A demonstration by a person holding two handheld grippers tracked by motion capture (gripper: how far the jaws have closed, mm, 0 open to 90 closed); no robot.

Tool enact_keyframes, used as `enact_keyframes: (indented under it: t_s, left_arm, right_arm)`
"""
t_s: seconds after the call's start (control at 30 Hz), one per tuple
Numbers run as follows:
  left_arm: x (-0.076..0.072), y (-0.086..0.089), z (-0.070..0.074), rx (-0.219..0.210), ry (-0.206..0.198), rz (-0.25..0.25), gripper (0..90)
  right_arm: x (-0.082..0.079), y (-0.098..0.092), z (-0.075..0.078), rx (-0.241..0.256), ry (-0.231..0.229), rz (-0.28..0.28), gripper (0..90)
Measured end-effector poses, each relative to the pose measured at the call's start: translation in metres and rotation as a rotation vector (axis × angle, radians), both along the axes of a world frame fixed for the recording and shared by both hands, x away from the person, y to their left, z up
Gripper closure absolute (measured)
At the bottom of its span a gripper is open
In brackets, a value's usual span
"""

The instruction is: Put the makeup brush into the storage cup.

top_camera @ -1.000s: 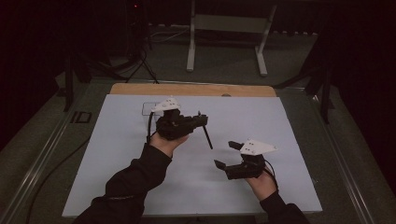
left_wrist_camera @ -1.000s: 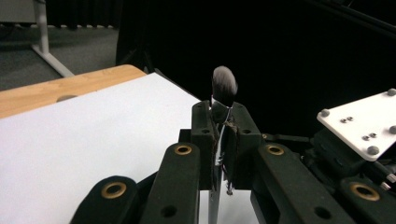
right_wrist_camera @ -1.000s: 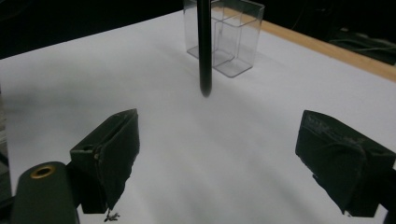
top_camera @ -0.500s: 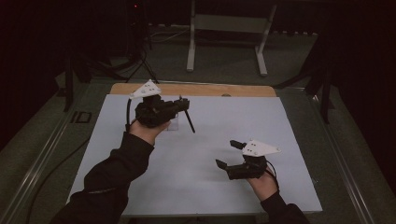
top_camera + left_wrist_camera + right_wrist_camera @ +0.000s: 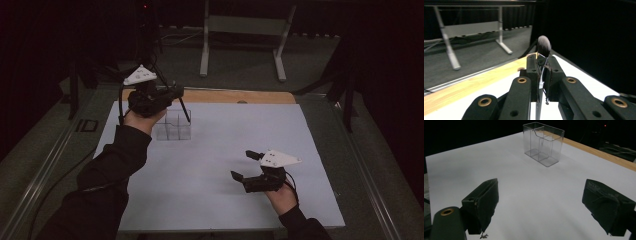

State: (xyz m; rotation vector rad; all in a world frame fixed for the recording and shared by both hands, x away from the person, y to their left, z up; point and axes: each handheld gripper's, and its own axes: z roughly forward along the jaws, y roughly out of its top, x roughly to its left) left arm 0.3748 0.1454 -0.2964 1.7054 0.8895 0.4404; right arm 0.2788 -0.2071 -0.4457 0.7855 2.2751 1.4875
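My left gripper (image 5: 176, 95) is raised at the far left of the table and shut on a thin black brush (image 5: 185, 111). The brush's handle slants down over a clear plastic organizer (image 5: 173, 126) with several compartments. In the left gripper view the brush's dark bristle head (image 5: 544, 46) sticks up past the closed jaws of the left gripper (image 5: 541, 67). My right gripper (image 5: 244, 165) rests low near the front right of the white sheet, open and holding nothing. In the right gripper view the organizer (image 5: 544, 143) stands upright far ahead of the right gripper (image 5: 545, 202), whose jaws are wide apart.
A white sheet (image 5: 240, 130) covers the table, with a wooden strip (image 5: 240, 96) along its far edge. A metal stand (image 5: 240, 25) is on the floor behind the table. A cable (image 5: 60, 170) trails off the left side.
My left gripper has carried the brush from the table's middle to the far left, ending above the organizer. The right gripper has stayed nearly still.
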Motion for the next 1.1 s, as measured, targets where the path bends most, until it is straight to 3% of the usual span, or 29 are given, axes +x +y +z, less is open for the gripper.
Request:
enact_keyframes:
  t_s: [0.13, 0.3, 0.43, 0.7, 1.1]
  left_arm:
    - [0.009, 0.003, 0.003, 0.045, -0.009, 0.038, 84.7]
    - [0.02, 0.007, 0.003, 0.071, -0.024, 0.085, 84.7]
    - [0.032, 0.01, 0.0, 0.098, -0.012, 0.126, 84.7]
    - [0.046, 0.014, -0.014, 0.12, 0.024, 0.178, 84.8]
    - [0.062, 0.022, -0.037, 0.12, 0.077, 0.209, 84.7]
  right_arm:
    - [0.0, 0.0, -0.001, 0.0, 0.004, 0.002, 14.0]
    - [0.001, 0.0, 0.0, 0.003, 0.006, -0.002, 14.0]
    - [0.001, 0.0, -0.001, 0.006, 0.006, -0.001, 14.0]
    - [0.0, -0.001, -0.001, 0.011, 0.009, 0.004, 14.1]
    - [0.0, -0.001, -0.001, 0.009, 0.011, 0.008, 14.0]
